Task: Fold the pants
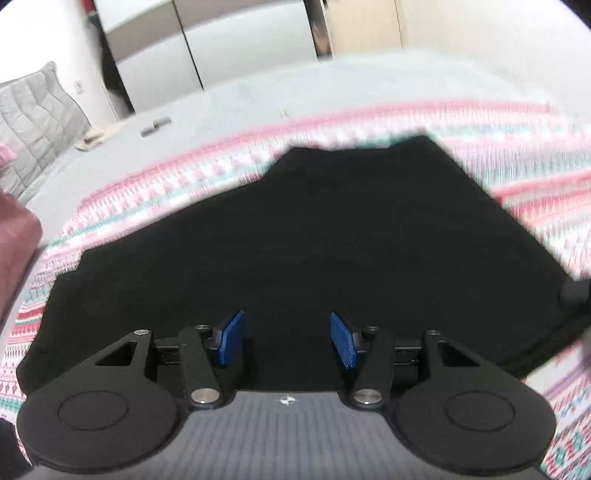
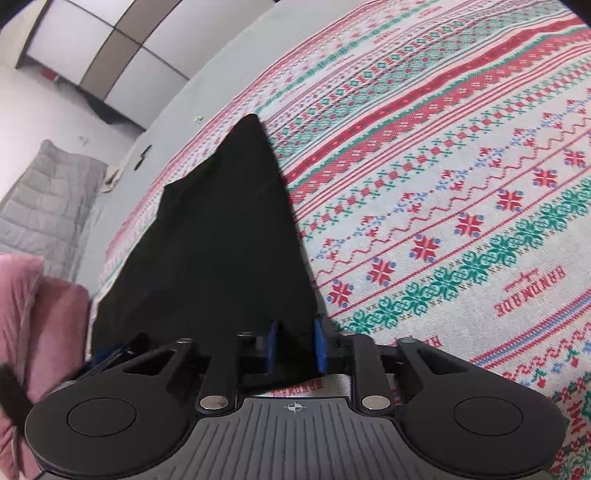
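Observation:
Black pants (image 1: 314, 229) lie folded into a broad flat shape on a patterned red, green and white blanket (image 1: 535, 155). My left gripper (image 1: 287, 341) hovers over their near edge, its blue pads (image 1: 231, 338) wide apart with nothing between them. In the right wrist view the pants (image 2: 221, 240) stretch away as a dark wedge on the blanket (image 2: 443, 184). My right gripper (image 2: 295, 345) sits at the pants' near right corner, pads (image 2: 319, 345) narrowly apart with black cloth between them. The left gripper (image 2: 107, 356) shows at the left edge of that view.
A pink cushion (image 2: 33, 317) lies at the left by the blanket. A grey quilted pillow (image 1: 33, 122) leans at the far left on the grey bed sheet (image 1: 258, 96). Small grey objects (image 1: 155, 125) lie on the sheet. Wardrobe doors (image 1: 229, 33) stand behind.

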Demonstrator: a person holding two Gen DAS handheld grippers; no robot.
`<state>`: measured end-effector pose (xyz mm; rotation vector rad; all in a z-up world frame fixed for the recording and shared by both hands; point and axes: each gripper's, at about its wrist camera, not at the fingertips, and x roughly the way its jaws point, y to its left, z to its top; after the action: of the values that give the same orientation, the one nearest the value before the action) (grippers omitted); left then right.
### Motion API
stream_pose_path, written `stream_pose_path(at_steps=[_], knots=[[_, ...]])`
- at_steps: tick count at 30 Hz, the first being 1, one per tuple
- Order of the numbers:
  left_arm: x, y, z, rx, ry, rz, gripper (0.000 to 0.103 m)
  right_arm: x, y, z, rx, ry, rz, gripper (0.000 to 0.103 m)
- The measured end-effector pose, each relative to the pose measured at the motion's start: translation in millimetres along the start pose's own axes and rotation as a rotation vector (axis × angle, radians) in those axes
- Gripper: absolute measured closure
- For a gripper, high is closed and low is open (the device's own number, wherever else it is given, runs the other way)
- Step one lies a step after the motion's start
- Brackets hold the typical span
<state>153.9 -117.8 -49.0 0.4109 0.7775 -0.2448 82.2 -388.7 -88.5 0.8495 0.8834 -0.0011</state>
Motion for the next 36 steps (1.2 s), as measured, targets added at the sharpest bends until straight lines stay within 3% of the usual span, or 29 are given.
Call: stream_pose_path(at_steps=[4,8,14,16,18,22,26,32,36], knots=[[4,-6,-1,0.034,0.015,0.013,0.025,-1,-6,3,0.043,0.004,0.041,0.08],[4,-1,-1,-0.008,0.028,-0.013,0.025,3,-20,4,0.128,0.018,0.074,0.079],[7,9,-1,-0.04,0.042,-0.037,0.025,6,-15,1,0.106,0.001,0.072,0.076],[10,11,1,-0.053,0.046,-0.049,0.025,6,-6,-1,0.06,-0.016,0.046,0.08],[11,18,1,-0.093,0.058,-0.076,0.025,2,2,-4,0.03,-0.043,0.022,0.09],[14,32,2,-0.161,0.074,-0.126,0.023,-11,18,-9,-0.024,-0.115,0.049,0.092],[17,40,4,-0.197,0.082,-0.161,0.018,-6,19,-7,-0.035,-0.104,-0.008,0.094],[23,69,7,-0.366,0.107,-0.317,0.011,-7,20,-9,-0.051,-0.135,-0.037,0.095],[31,113,1,-0.622,0.135,-0.475,0.012,-10,29,-9,-0.097,-0.173,-0.039,0.096]])
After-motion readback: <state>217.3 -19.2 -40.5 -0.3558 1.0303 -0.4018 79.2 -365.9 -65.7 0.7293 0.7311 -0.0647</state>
